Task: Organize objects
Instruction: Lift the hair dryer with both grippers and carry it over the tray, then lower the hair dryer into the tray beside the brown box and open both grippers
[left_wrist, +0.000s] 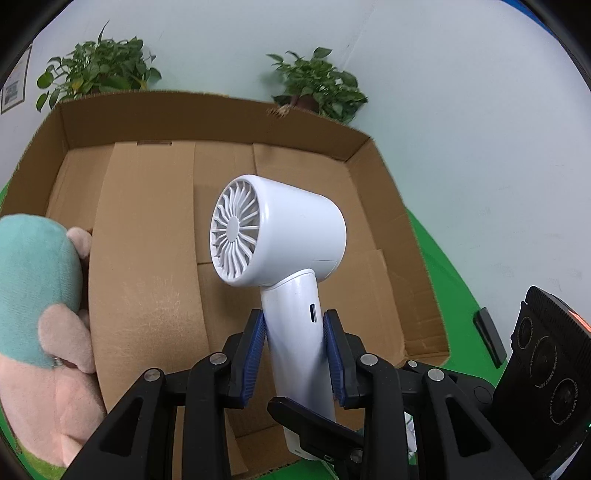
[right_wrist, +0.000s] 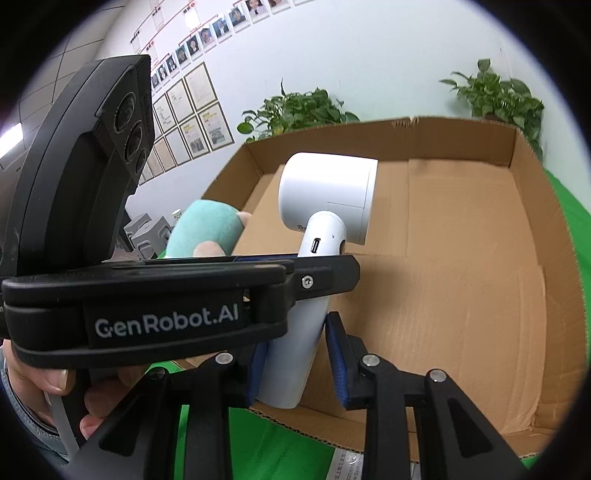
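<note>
Landmark: the open cardboard box (left_wrist: 229, 122), lying on the green desk (left_wrist: 454, 273).
Plush toy: a teal and pink plush toy (left_wrist: 37, 288) sits at the box's left wall, partly inside it.
Handheld fan: the white handheld fan (left_wrist: 280, 236) is held upright above the box floor, head up, grille turned toward the box's left wall.
Left tongs: the left tongs (left_wrist: 295, 354) are narrowed onto the fan's handle, blue pads pressing both sides.
Right tongs: the right tongs (right_wrist: 297, 363) straddle the lower handle; their left pad seems to touch it, their right pad stands apart, so they look part open and not gripping.
Plants: two potted plants (left_wrist: 317, 81) stand behind the box's back wall.
Step in hand: judged a handover or joint carry of the fan over the box.
Next move: probably one pair must take the full hold, then lower the fan onto the bare cardboard right of the plush toy and release.
</note>
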